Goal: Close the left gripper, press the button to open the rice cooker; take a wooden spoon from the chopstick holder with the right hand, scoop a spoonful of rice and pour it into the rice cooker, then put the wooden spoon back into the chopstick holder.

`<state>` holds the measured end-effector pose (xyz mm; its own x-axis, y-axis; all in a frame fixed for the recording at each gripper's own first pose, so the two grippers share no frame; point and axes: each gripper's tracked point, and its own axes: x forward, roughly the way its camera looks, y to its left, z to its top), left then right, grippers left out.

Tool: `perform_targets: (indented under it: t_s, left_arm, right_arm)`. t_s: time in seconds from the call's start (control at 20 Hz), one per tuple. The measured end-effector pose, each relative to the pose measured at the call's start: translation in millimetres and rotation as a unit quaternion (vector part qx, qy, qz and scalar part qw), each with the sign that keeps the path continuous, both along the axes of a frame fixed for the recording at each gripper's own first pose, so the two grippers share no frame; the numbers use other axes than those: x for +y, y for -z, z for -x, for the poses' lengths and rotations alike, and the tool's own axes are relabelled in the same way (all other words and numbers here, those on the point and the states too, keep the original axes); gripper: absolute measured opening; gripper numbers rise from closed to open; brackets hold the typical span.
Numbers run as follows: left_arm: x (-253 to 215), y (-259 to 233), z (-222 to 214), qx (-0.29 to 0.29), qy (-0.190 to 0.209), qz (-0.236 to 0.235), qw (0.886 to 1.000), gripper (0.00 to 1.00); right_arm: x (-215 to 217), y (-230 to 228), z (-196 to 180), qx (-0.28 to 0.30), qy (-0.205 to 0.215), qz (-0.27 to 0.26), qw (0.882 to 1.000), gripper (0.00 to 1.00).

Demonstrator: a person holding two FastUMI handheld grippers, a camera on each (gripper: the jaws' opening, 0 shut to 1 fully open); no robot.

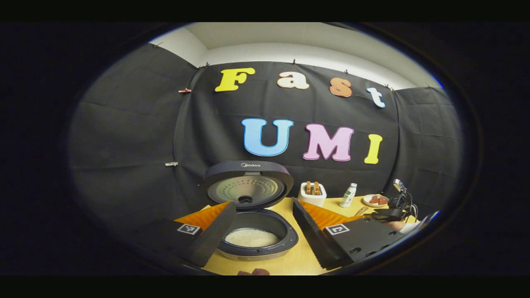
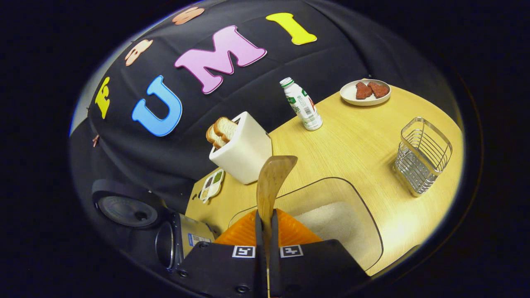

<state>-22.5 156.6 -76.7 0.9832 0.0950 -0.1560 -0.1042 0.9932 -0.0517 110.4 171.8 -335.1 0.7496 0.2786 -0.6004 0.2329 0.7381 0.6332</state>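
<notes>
**Cooker open, spoon over the rice tub**

A pale wooden desk stands against a black cloth wall, with a strip of white wall and ceiling above it in the left gripper view. On the desk sit a white toaster holding bread slices, a small bottle, a plate with two reddish pieces, and a wire holder standing well apart to the right (nothing can be seen inside it).

The cooker stands at the near desk edge, its lid tipped up, white rice visible in the pot. The left tongs are spread, one finger on each side of the cooker, not touching it.

The right tongs are pressed together on the handle of the wooden spoon, whose bowl points forward, above a clear tub of white rice. No rice can be seen on the spoon from this side.
</notes>
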Motion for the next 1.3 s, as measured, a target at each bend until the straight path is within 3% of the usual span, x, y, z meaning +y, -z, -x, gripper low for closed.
perform_targets:
  t_s: [0.1, 0.3, 0.5, 0.6, 0.65, 0.7, 1.0, 1.05, 1.3]
  left_arm:
    - [1.1, -0.5, 0.4, -0.001, -0.001, 0.004, 1.0, 0.89]
    - [2.0, -3.6, 2.2, -0.007, -0.005, 0.005, 1.0, 0.94]
    - [0.4, -3.5, 5.4, -0.008, -0.008, 0.009, 1.0, 0.9]
    - [-0.7, -3.1, 6.9, -0.009, -0.009, 0.013, 1.0, 0.98]
    - [-0.6, -3.4, 7.3, -0.009, -0.011, 0.014, 1.0, 0.9]
    - [-0.8, -2.2, 8.3, -0.009, -0.011, 0.016, 1.0, 0.94]
    - [2.8, 3.4, 17.5, -0.007, -0.021, 0.024, 0.999, 0.94]
    - [4.2, 2.9, 19.2, -0.008, -0.025, 0.024, 0.999, 0.98]
    - [11.6, 2.5, 27.9, -0.011, -0.039, 0.027, 0.999, 0.94]
  right_arm:
    - [-5.9, -4.6, -0.3, 0.001, 0.018, -0.03, 0.999, 0.07]
    - [-24.6, -15.5, 3.4, 0.008, 0.071, -0.101, 0.992, 0.07]
    - [-43.3, -27.9, 2.8, 0.006, 0.111, -0.153, 0.982, 0.07]
    - [-46.6, -44.2, 1.6, -0.002, 0.119, -0.172, 0.978, 0.07]
    - [-44.8, -53.6, -0.4, -0.007, 0.117, -0.184, 0.976, 0.07]
    - [-40.7, -63.0, -1.5, -0.011, 0.115, -0.194, 0.974, 0.07]
    - [7.4, -123.3, -16.2, -0.034, 0.076, -0.24, 0.967, 0.07]
    - [18.8, -133.5, -18.8, -0.037, 0.067, -0.248, 0.966, 0.07]
    - [84.4, -177.6, -23.8, -0.055, 0.009, -0.256, 0.965, 0.07]
